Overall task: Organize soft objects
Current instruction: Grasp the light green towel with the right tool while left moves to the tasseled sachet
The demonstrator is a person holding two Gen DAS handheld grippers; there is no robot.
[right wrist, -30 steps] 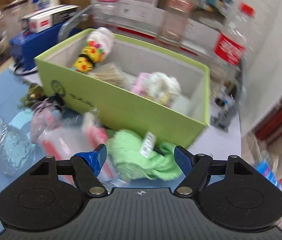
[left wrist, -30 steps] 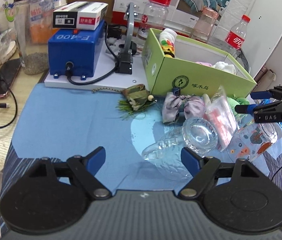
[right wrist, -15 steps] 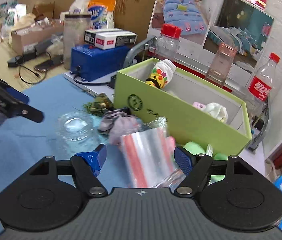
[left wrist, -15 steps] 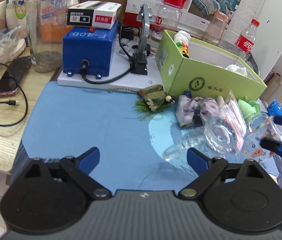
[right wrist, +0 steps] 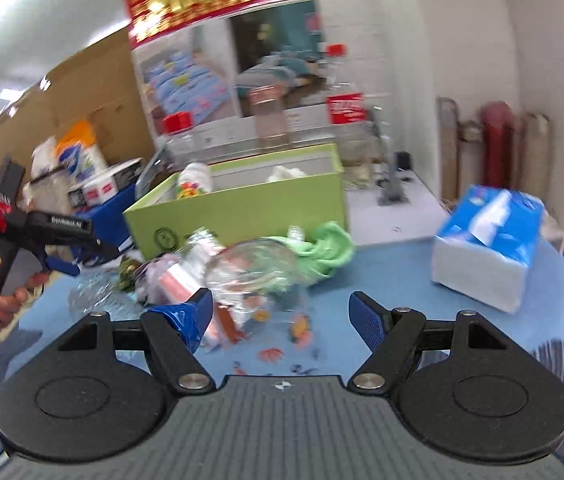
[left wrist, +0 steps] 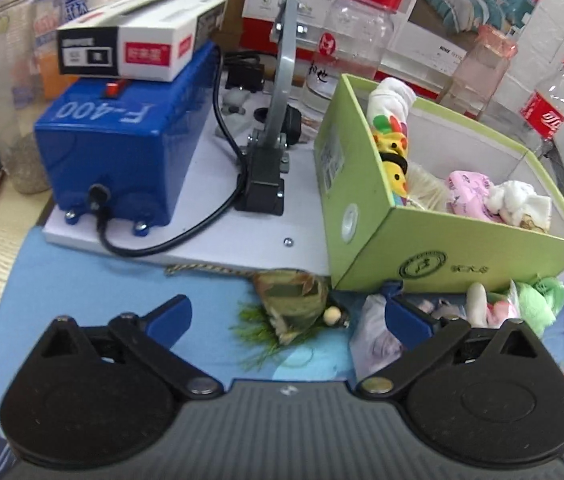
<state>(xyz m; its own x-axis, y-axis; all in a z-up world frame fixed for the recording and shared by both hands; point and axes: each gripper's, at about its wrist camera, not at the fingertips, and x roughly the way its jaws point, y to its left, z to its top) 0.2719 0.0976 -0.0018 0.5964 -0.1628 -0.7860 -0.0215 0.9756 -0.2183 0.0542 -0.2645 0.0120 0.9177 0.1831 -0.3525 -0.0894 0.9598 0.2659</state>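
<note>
A green box (left wrist: 434,236) holds soft things: a rolled sock toy (left wrist: 392,128), a pink pack (left wrist: 467,190) and a white cloth (left wrist: 520,200). In front of it on the blue mat lie a camouflage pouch (left wrist: 294,304), a grey bow (left wrist: 374,336) and a green cloth (left wrist: 542,300). My left gripper (left wrist: 286,316) is open and empty, low over the pouch. My right gripper (right wrist: 282,316) is open and empty, above a printed glass (right wrist: 266,280); the box (right wrist: 242,208) and green cloth (right wrist: 326,248) lie beyond.
A blue F-400 machine (left wrist: 122,140) with a carton on top and a grey lever arm (left wrist: 278,92) stand left of the box. Jars and a cola bottle (left wrist: 546,112) stand behind. A tissue pack (right wrist: 490,244) sits at the right. A plastic bag (right wrist: 186,276) and glassware lie mid-mat.
My left gripper moved forward and lower, close to the pouch and the box. My right gripper pulled back and swung right, so the tissue pack came into view.
</note>
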